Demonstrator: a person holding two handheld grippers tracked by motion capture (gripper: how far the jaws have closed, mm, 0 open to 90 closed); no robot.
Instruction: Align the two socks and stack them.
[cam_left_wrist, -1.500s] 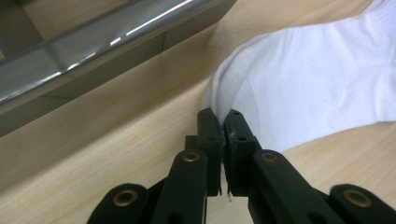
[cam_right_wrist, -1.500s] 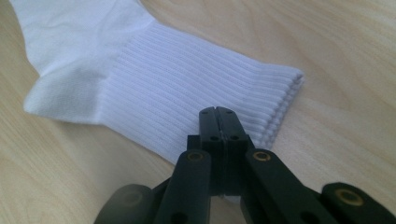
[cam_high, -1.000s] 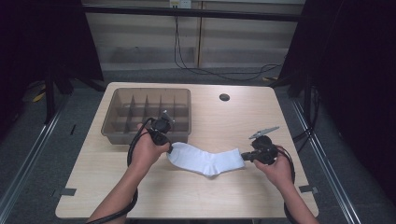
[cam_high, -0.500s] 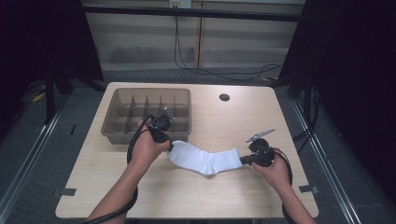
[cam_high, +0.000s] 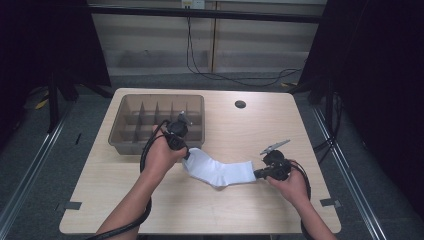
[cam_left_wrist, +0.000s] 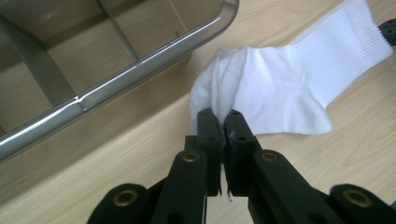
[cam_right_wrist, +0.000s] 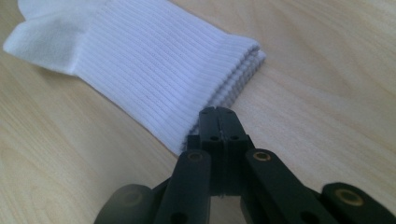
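On tabletop (cam_high: 300, 120), just beside divided tray (cam_high: 200, 100): white sock (cam_high: 222, 170) lies flat. Left gripper (cam_left_wrist: 224, 117) pinches toe end, right gripper (cam_right_wrist: 218, 113) clamped on cuff edge. Step looks like stretch-and-fold. Next: lift one end over other, keep both pinches firm.

Table light: even and soft from above — the wooden table (cam_high: 210, 205) is bright, shadows under the hands short and faint.
Surroundings: dim floor, near-black sides in the high view.
Glare: a bright streak along the rim of the divider tray (cam_left_wrist: 116, 81).
Focus: the white sock (cam_right_wrist: 154, 60) shows crisp ribbing — jaw bases at the bottom edge are soft.
Sharpness: high view slightly soft and grainy.
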